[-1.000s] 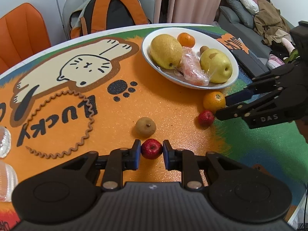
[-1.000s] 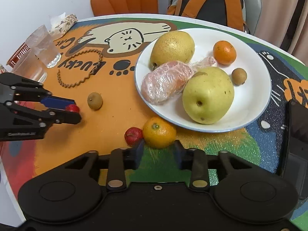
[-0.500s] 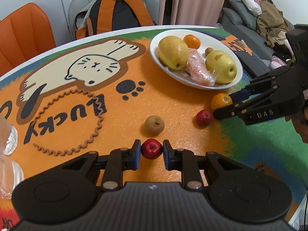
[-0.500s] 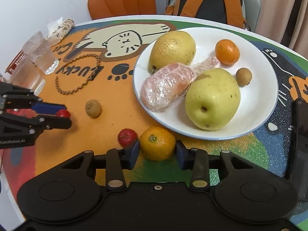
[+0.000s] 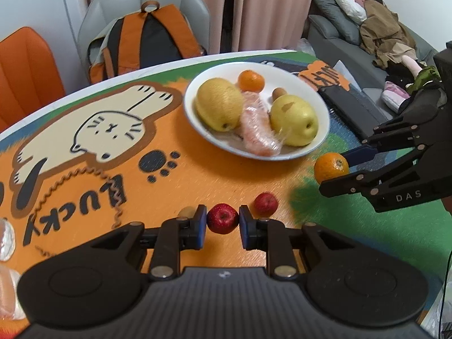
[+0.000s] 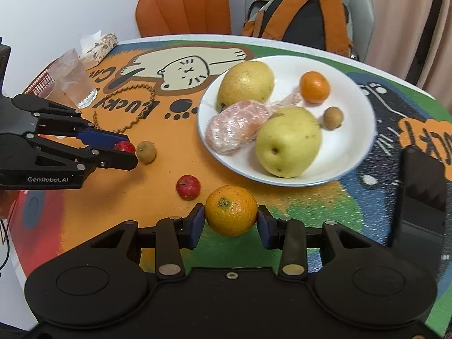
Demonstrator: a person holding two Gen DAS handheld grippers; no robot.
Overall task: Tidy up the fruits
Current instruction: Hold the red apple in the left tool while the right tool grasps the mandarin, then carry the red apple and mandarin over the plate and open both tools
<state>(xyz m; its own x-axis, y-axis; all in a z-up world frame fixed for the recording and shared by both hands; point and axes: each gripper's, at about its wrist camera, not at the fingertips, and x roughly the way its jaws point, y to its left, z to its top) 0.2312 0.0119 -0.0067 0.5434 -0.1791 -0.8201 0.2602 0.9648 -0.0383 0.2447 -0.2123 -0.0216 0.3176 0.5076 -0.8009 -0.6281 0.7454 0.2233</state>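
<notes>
My left gripper (image 5: 222,221) is shut on a small red fruit (image 5: 222,218) and holds it above the table; it also shows in the right wrist view (image 6: 124,152). My right gripper (image 6: 230,223) is shut on an orange (image 6: 230,210), lifted off the table; it shows in the left wrist view (image 5: 330,167) too. A second red fruit (image 6: 188,187) and a small brown fruit (image 6: 146,151) lie on the table. The white plate (image 6: 356,130) holds two yellow pears, a wrapped orange piece, a small orange and a small brown fruit.
Clear glasses (image 6: 72,77) and a tissue pack (image 6: 99,46) stand at the table's far left. A black phone (image 6: 421,192) lies to the right of the plate. An orange chair (image 6: 183,2) and a grey chair with a backpack (image 6: 305,14) stand behind the table.
Both grippers have risen with their fruit. The right gripper shut on the orange and lifted it off the table. The left gripper carried the red fruit forward, past the brown fruit.
</notes>
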